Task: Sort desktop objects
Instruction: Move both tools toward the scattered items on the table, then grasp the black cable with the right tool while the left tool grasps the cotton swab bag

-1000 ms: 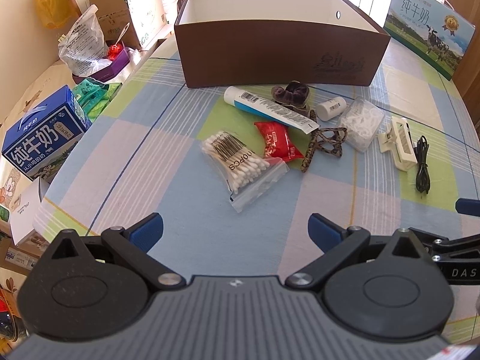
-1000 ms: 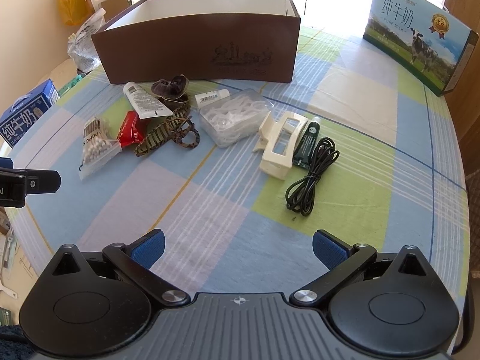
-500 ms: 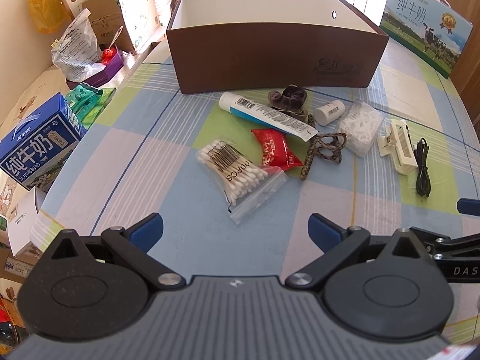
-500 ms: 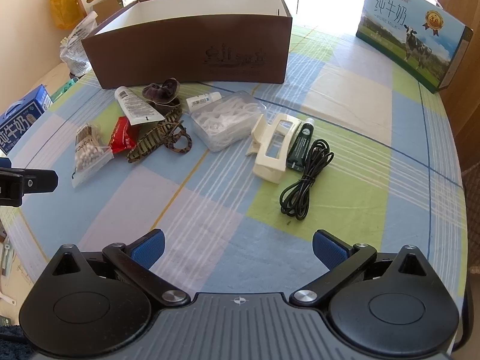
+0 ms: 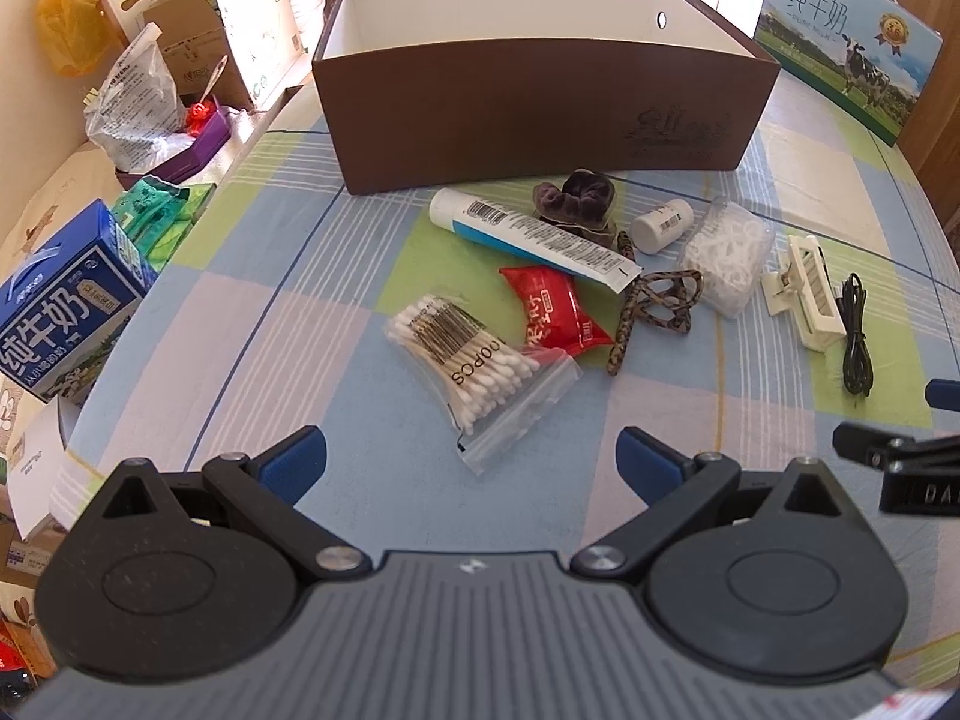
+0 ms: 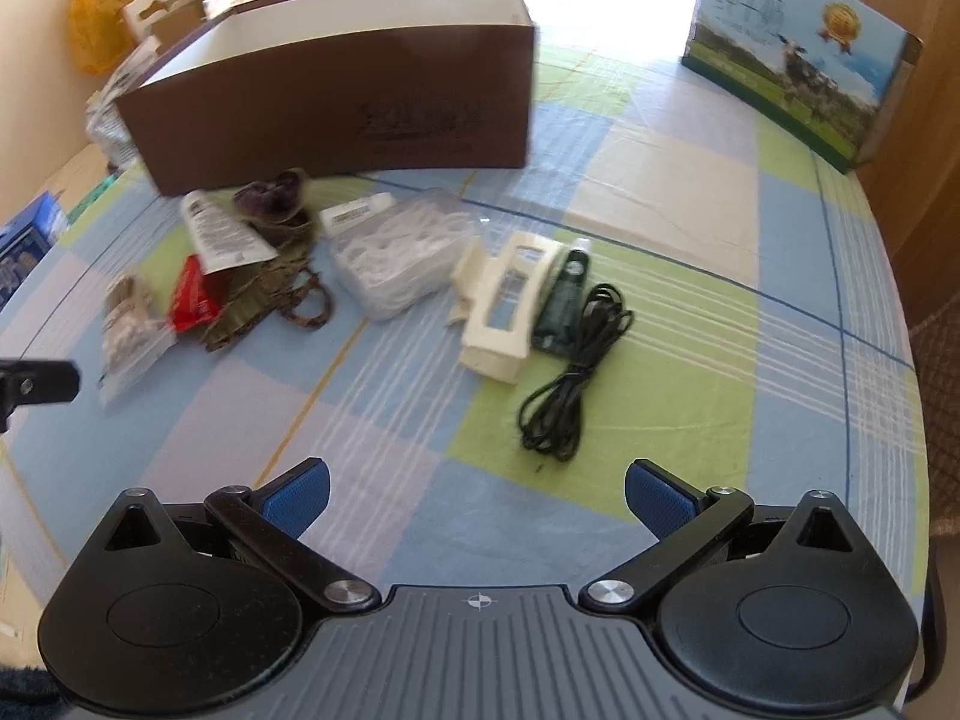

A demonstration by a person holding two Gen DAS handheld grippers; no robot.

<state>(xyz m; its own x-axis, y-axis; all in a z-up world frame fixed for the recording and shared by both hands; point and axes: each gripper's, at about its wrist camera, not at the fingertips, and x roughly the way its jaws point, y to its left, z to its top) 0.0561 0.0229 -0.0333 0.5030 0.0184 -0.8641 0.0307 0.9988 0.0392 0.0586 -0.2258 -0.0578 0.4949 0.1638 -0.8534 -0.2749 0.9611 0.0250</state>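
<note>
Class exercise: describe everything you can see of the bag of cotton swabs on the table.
The bag of cotton swabs is a clear plastic zip pouch lying flat on the checked tablecloth. White-tipped swabs fill its upper half under a printed label; the end nearest the camera is empty film. A red packet touches its right edge. Neither gripper touches it.

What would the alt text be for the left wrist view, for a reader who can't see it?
Open left tongs hover above a checked tablecloth, aimed at a bag of cotton swabs. Beyond lie a red packet, a white tube and other small items, in front of an open brown box.
</note>
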